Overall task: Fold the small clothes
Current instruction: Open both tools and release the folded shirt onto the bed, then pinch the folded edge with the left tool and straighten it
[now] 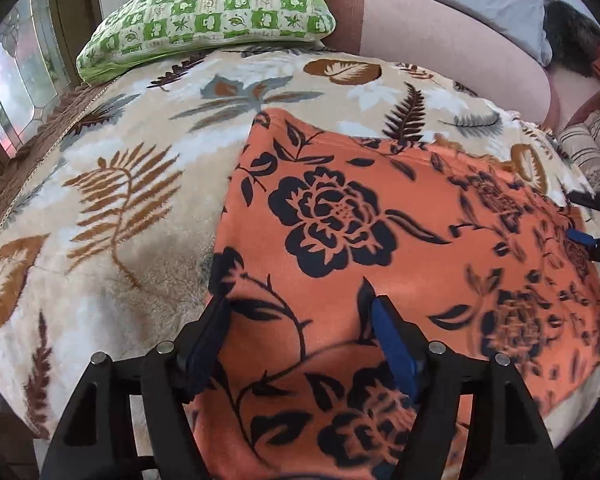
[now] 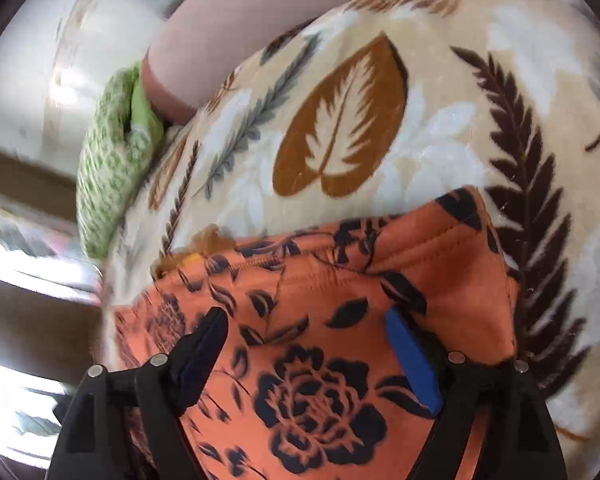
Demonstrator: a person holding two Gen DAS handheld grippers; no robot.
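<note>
An orange garment with a black flower print [image 1: 380, 248] lies spread flat on a cream blanket with a leaf pattern [image 1: 112, 184]. My left gripper [image 1: 300, 304] is open and empty, just above the garment's near left part. My right gripper [image 2: 306, 316] is open and empty, low over the garment [image 2: 300, 380] near its stitched hem [image 2: 420, 240]. The right gripper also shows at the right edge of the left wrist view [image 1: 596, 220].
A green checked pillow [image 1: 212, 12] lies at the far edge of the blanket; it also shows in the right wrist view [image 2: 112, 168]. A pinkish bolster [image 1: 440, 40] runs behind it. A window [image 1: 16, 76] is at the far left. Striped fabric [image 1: 588, 140] lies at the right.
</note>
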